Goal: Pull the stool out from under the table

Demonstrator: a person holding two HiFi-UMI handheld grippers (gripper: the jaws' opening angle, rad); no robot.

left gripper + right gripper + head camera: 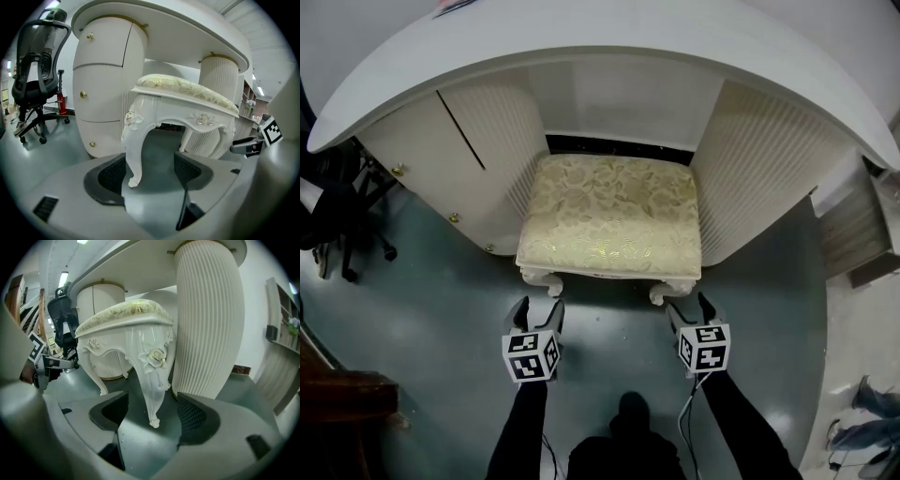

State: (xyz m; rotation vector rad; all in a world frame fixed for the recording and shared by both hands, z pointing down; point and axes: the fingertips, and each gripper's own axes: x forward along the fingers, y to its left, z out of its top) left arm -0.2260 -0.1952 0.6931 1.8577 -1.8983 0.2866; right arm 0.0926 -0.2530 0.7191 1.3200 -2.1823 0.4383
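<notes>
Near legs of the white carved, gold-cushioned stool [611, 217], under the white curved table [581, 37], are straddled, ungripped, by the wide-open left gripper [537, 308] and right gripper [690, 308].

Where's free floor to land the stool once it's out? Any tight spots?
Free: bare floor in front of the stool, between left gripper and right gripper. Also floor between the cabinet and the office chair. Crowded: narrow gaps between stool, cabinet and ribbed pedestal under the table. Each gripper's open jaws straddle a front leg.
</notes>
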